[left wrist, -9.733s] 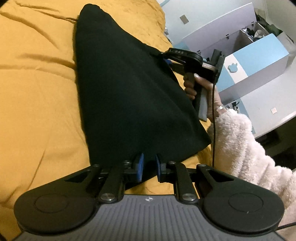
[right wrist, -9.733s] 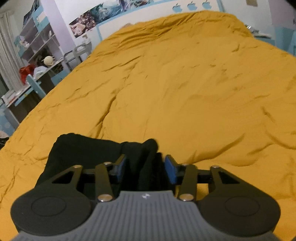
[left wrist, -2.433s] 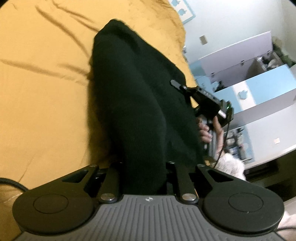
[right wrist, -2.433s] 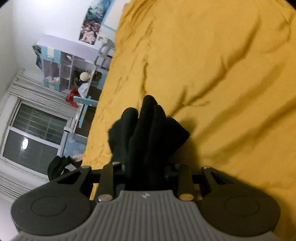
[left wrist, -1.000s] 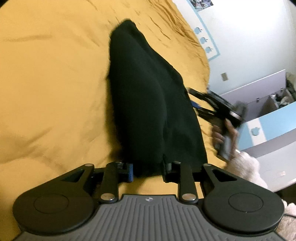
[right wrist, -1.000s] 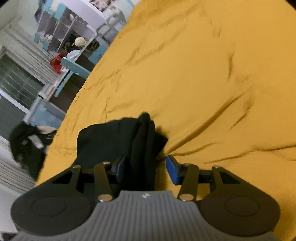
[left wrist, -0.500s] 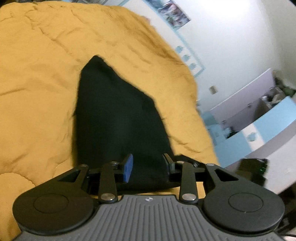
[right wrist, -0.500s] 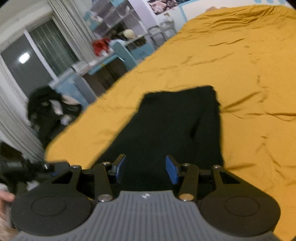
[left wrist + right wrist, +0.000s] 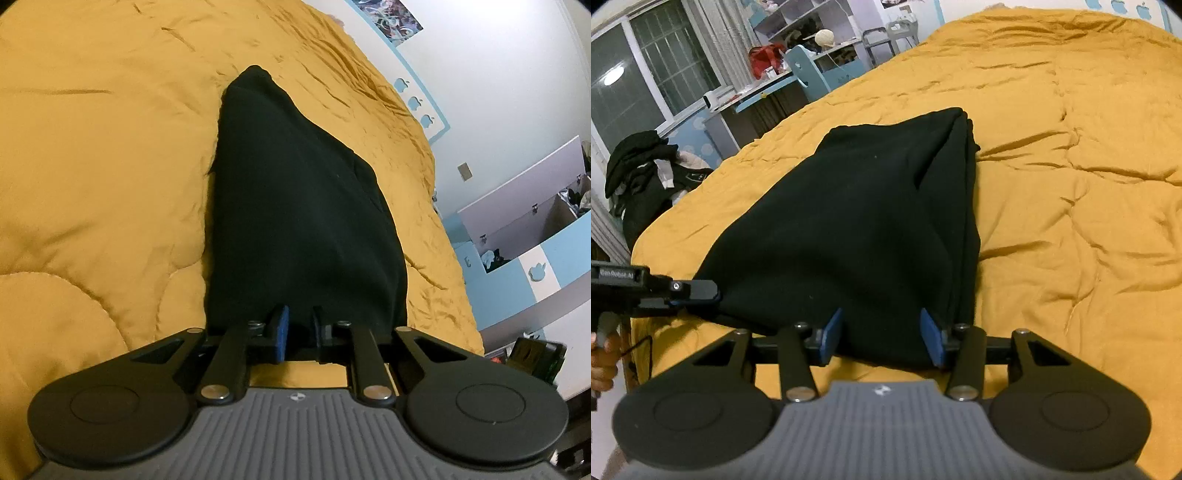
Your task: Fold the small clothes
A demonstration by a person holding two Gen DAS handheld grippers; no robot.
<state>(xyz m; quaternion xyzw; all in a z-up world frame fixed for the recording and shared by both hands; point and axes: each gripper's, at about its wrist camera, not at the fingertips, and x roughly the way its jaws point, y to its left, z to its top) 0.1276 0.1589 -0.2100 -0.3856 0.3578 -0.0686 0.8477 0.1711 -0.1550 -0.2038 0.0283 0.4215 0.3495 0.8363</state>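
A folded black garment (image 9: 295,206) lies flat on the yellow bedspread (image 9: 92,155). It also fills the middle of the right wrist view (image 9: 857,221). My left gripper (image 9: 298,332) sits at its near edge, jaws a little apart, with the cloth edge between them. In the right wrist view the left gripper (image 9: 698,290) touches the garment's near left corner. My right gripper (image 9: 882,332) is open at the near right edge, with the cloth lying between its blue pads (image 9: 831,330) and not pinched.
The bedspread (image 9: 1071,166) spreads wide to the right and beyond. A pile of dark clothes (image 9: 642,162) sits off the bed's left corner. A desk and shelves (image 9: 798,48) stand by the window. Blue and white cabinets (image 9: 535,236) stand right of the bed.
The garment was lifted and bunched in both shut grippers, then laid down flat. Both grippers have opened and pulled back to its near edge. The left jaws are now narrower than half a second ago.
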